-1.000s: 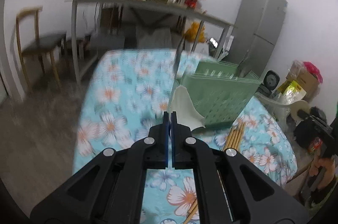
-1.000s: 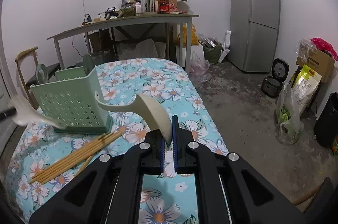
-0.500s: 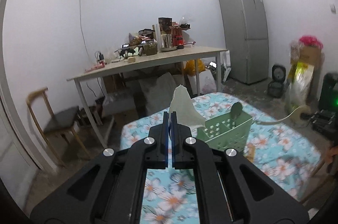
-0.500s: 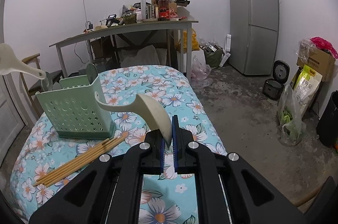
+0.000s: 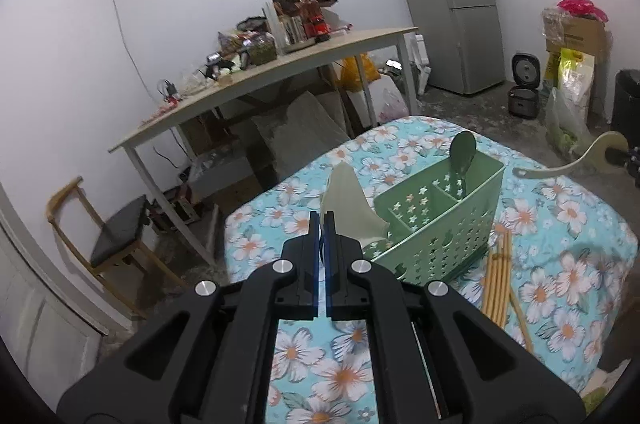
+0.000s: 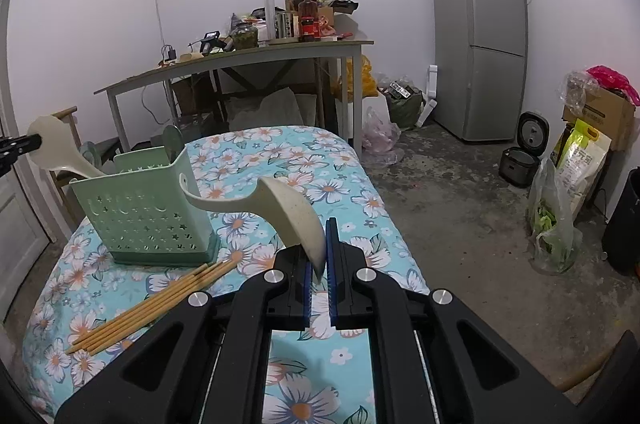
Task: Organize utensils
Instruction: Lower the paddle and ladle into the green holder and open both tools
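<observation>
My left gripper [image 5: 323,224] is shut on the bowl of a cream spoon [image 5: 346,202]. That spoon's handle slants down to the near corner of the green caddy [image 5: 440,228]; I cannot tell whether its tip is inside. The right wrist view shows the same spoon [image 6: 56,144] above the caddy [image 6: 148,212]. A dark green spoon [image 5: 463,152] stands in the caddy's far compartment. My right gripper [image 6: 320,244] is shut on a second cream spoon [image 6: 288,216], held above the cloth with its handle pointing left. Wooden chopsticks [image 6: 160,308] lie beside the caddy.
The flowered tablecloth [image 6: 328,184] covers a small table whose edges drop off close around. Behind it stand a long cluttered table [image 6: 248,56] and a wooden chair [image 5: 116,236]. A fridge [image 6: 480,36], a rice cooker [image 6: 524,156] and bags line the right wall.
My left gripper has risen and rolled with its spoon, which now hangs over the caddy's rim instead of low beside it. The right gripper and its spoon have stayed put.
</observation>
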